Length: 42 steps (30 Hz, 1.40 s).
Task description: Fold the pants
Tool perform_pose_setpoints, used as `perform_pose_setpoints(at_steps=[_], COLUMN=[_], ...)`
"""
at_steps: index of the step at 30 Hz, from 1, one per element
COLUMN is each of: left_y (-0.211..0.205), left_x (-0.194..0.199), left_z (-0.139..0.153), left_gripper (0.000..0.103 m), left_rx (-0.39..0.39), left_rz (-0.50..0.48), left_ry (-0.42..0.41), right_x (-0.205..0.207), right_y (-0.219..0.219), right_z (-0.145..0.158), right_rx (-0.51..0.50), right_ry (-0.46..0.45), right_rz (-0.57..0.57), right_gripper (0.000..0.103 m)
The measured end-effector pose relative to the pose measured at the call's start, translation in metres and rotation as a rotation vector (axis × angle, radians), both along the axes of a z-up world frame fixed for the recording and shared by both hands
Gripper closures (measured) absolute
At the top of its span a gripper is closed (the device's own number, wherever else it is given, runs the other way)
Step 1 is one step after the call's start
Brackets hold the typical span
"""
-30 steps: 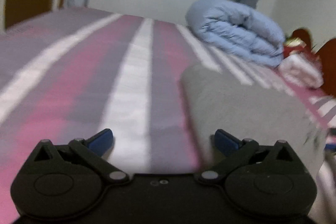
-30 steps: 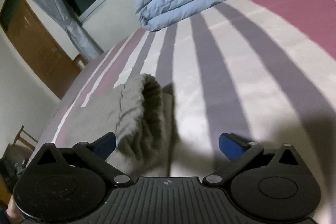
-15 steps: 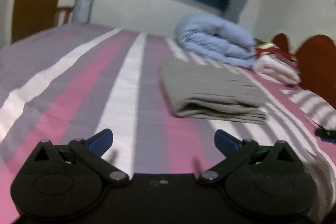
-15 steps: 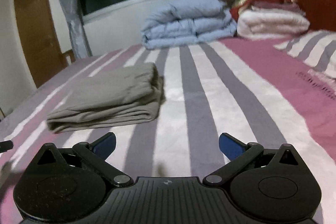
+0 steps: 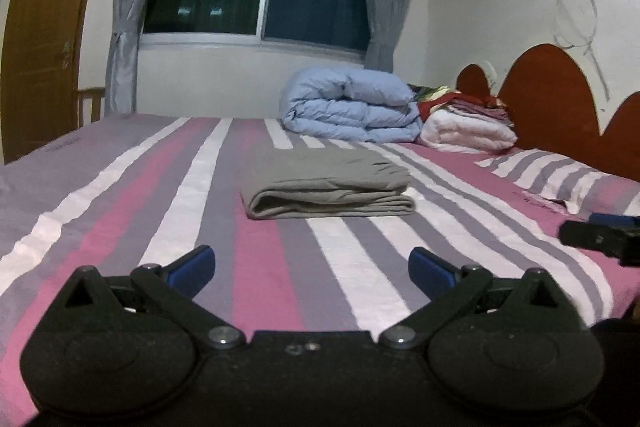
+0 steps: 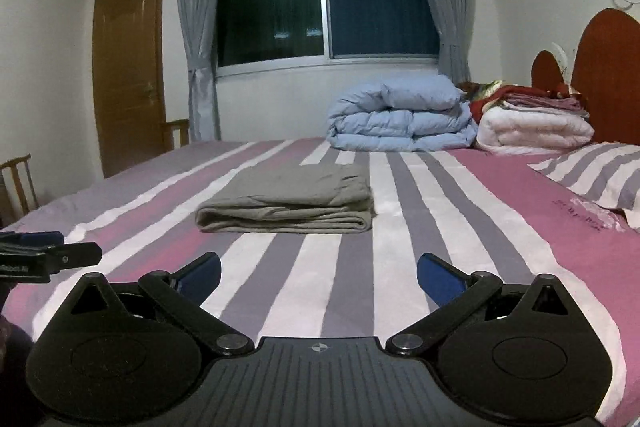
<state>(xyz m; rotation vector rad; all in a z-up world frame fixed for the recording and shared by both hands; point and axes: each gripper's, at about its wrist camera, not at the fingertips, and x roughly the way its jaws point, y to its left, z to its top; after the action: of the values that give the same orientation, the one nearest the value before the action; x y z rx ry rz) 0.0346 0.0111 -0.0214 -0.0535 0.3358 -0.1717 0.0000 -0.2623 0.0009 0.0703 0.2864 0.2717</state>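
Grey pants (image 5: 326, 189) lie folded in a neat flat stack on the striped bed (image 5: 120, 227).

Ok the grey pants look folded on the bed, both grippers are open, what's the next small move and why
Probably none on the cloth: just set both tools down. The pants lie as a neat flat stack on the striped bed, edges roughly even. The left gripper and right gripper are open, empty and well short of it.

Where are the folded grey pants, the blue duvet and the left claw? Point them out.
grey pants (image 5: 320, 173): left wrist view, top layer.
blue duvet (image 6: 400, 115): right wrist view, front folds.
left claw (image 5: 310, 267): left wrist view, between fingertips.
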Motion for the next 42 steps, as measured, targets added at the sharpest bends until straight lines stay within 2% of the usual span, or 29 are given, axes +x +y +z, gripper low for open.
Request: perform_pose_setpoints(at_steps=[2, 5, 12, 23, 42], left_y=[-0.001, 0.003, 0.001, -0.006, -0.007], left_x=[-0.011, -0.019, -0.039, -0.034, -0.032], left_z=[0.000, 0.002, 0.007, -0.004, -0.007], left_gripper=[0.006, 0.006, 0.006, 0.006, 0.006], left_rx=[-0.010, -0.058, -0.064, -0.044, -0.047], left_rz=[0.006, 0.024, 0.032, 0.020, 0.011], left_ry=[-0.012, -0.011, -0.037, 0.012, 0.008], right_x=[-0.005, -0.006, -0.019, -0.023, -0.015], right_y=[0.003, 0.004, 0.010, 0.023, 0.025], right_z=[0.001, 0.001, 0.002, -0.001, -0.005], right_rx=[0.009, 0.011, -0.018, -0.022, -0.037], right_ry=[-0.028, -0.021, -0.011, -0.037, -0.007], right_rz=[0.007, -0.014, 0.044, 0.071, 0.083], right_gripper=[0.000, 0.000, 0.000, 0.000, 0.000])
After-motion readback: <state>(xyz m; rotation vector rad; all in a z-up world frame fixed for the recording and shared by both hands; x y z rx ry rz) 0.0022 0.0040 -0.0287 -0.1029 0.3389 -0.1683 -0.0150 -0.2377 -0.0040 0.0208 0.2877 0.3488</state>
